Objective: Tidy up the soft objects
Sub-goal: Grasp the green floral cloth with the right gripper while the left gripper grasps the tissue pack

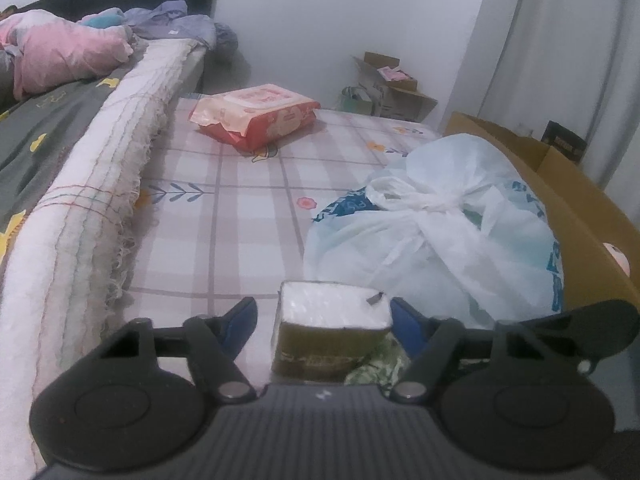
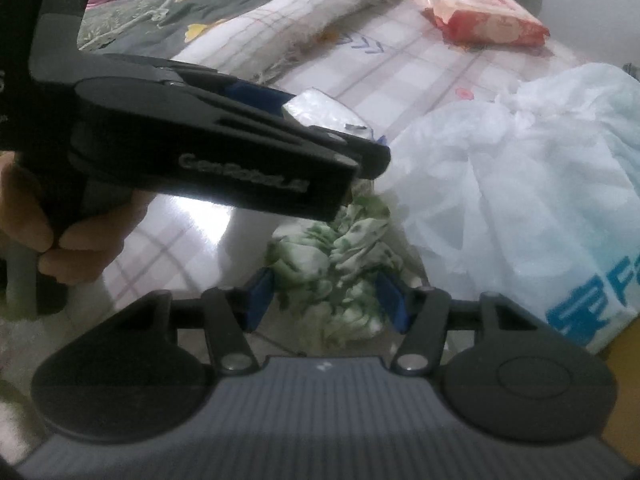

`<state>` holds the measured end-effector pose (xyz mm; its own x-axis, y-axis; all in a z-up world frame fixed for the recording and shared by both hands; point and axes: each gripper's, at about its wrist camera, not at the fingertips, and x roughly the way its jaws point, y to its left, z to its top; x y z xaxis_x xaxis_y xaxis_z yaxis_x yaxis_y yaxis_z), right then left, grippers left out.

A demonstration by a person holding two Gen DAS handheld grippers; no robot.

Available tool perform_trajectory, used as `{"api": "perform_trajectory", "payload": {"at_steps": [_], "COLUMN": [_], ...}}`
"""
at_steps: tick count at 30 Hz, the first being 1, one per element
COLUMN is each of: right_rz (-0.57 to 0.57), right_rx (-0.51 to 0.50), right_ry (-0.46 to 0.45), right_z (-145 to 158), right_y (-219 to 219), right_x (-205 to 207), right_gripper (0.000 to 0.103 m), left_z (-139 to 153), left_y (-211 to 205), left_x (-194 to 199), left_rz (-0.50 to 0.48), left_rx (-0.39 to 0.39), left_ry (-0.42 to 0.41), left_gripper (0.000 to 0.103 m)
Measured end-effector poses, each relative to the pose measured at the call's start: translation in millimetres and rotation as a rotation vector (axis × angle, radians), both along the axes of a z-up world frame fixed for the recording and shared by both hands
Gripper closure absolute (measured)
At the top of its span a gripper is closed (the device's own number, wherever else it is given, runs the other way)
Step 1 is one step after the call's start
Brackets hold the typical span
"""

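— What's in front of the left one?

— From the left wrist view, the left gripper has its blue-padded fingers spread wide around a tissue pack in an olive wrapper, white end up. There is a clear gap at the left pad; whether the right pad touches it, I cannot tell. So it is released, not gripping. Just beside the pack, low and to the right, a bit of green-flowered cloth shows.

— And the containers?

— To the right sits a knotted white plastic bag with blue print, full, though the contents are hidden. Behind it stands an open cardboard box; something pale pink peeks over its right wall. Far across the checked mattress lies a red wet-wipes pack, and more open cartons stand by the far wall.

— The other side?

— In the right wrist view, the right gripper is closed around the green-flowered cloth, the bunched fabric squeezed between both blue pads, near the camera on the mattress. The left gripper crosses above it, the tissue pack showing between its fingers. The plastic bag bulks on the right; the wipes pack lies far off.
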<state>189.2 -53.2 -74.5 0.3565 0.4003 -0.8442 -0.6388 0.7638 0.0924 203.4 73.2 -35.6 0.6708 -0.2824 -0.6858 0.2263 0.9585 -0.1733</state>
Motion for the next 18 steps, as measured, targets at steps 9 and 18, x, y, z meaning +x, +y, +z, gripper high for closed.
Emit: {"api": "perform_trajectory", "payload": {"at_steps": [9, 18], "right_rz": [0.058, 0.019], "right_rx": [-0.109, 0.007], "right_ry": [-0.140, -0.158], "right_z": [-8.9, 24.4], "right_y": [19.5, -11.4], "right_x": [-15.8, -31.9], "right_gripper": [0.056, 0.092], "left_z": [0.7, 52.6], "left_y": [4.2, 28.5], "left_x": [-6.2, -42.3], "left_rz": [0.036, 0.106], "left_rx": [0.020, -0.041], "left_ry": [0.000, -0.071], "left_gripper": [0.047, 0.047]}}
